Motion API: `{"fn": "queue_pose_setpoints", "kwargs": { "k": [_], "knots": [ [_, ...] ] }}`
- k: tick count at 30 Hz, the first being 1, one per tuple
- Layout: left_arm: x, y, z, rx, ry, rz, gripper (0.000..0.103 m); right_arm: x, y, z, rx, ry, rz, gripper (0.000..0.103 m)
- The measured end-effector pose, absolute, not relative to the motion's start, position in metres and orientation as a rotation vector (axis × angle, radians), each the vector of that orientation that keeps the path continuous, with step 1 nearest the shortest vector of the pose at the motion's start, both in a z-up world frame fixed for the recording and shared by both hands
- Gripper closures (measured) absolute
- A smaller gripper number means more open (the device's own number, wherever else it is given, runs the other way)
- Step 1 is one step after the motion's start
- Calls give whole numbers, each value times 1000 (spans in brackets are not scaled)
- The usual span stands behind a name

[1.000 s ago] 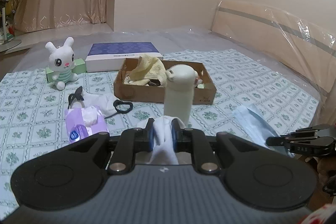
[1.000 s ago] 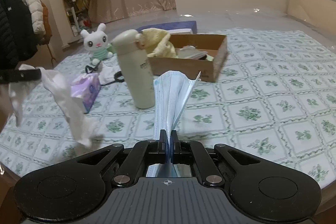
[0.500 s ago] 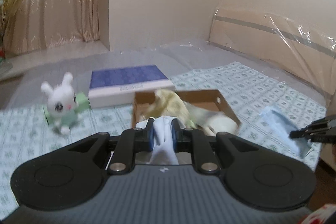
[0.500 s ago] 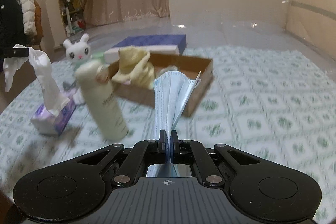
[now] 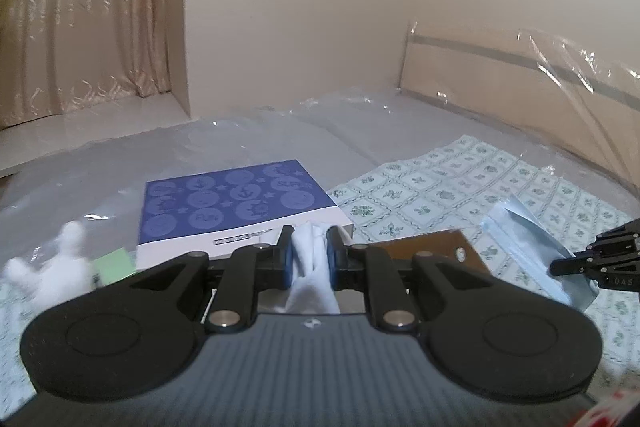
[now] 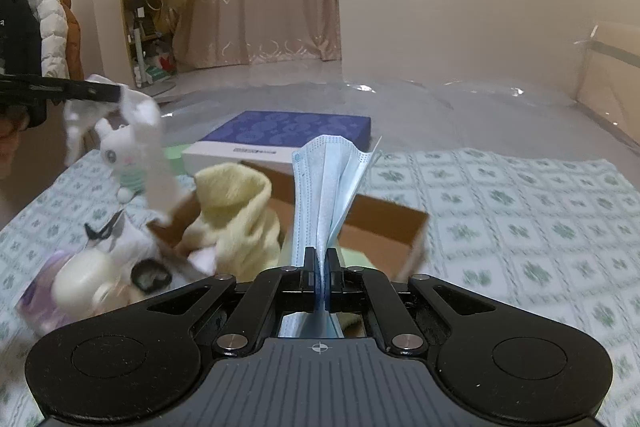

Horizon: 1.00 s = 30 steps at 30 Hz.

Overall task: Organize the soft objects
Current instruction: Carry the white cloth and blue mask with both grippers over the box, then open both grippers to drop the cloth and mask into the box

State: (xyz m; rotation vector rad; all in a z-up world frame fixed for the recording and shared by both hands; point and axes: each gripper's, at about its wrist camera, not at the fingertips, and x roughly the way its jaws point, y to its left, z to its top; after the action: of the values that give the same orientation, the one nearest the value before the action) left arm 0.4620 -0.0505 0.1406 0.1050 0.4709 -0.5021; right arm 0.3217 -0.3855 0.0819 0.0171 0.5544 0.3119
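Two tongs, each holding something soft

The left gripper (image 5: 310, 255) pinches a white cloth (image 5: 312, 279). The right gripper (image 6: 320, 267) squeezes a blue face mask (image 6: 328, 187) above the cardboard box (image 6: 384, 227).

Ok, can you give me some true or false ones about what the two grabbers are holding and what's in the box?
1. The right gripper holds a blue face mask. True.
2. The left gripper is empty. False: its jaws pinch a white tissue.
3. A yellow cloth hangs over the edge of the cardboard box. True.
4. The flat box with the blue patterned top sits inside the cardboard box. False: it lies behind it, on the bed.
5. The bunny toy is inside the cardboard box. False: it stands outside, to the left.
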Motion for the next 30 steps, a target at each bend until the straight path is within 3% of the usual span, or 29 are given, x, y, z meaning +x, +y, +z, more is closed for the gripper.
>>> {"fn": "queue_pose_setpoints", "kwargs": {
  "k": [14,23,25,27,28,29,30],
  "knots": [
    [548,-133,14,232,726,-504,89,442,-364,43,102,631,338,101],
    [559,-142,-13,327,784,-509,87,476,-342,-3,113,755,340,101],
    [560,-140,-12,313,792,-511,82,481,-336,-11,100,786,346,101],
    [559,-136,-9,298,790,-502,62,486,-333,-19,95,829,359,100],
    [558,-135,-6,288,787,-507,58,487,-332,-22,91,839,364,99],
    [558,-131,-2,270,787,-514,51,487,-331,-22,85,843,366,94],
    [557,-128,1,252,787,-515,41,487,-331,-21,84,839,368,76]
  ]
}}
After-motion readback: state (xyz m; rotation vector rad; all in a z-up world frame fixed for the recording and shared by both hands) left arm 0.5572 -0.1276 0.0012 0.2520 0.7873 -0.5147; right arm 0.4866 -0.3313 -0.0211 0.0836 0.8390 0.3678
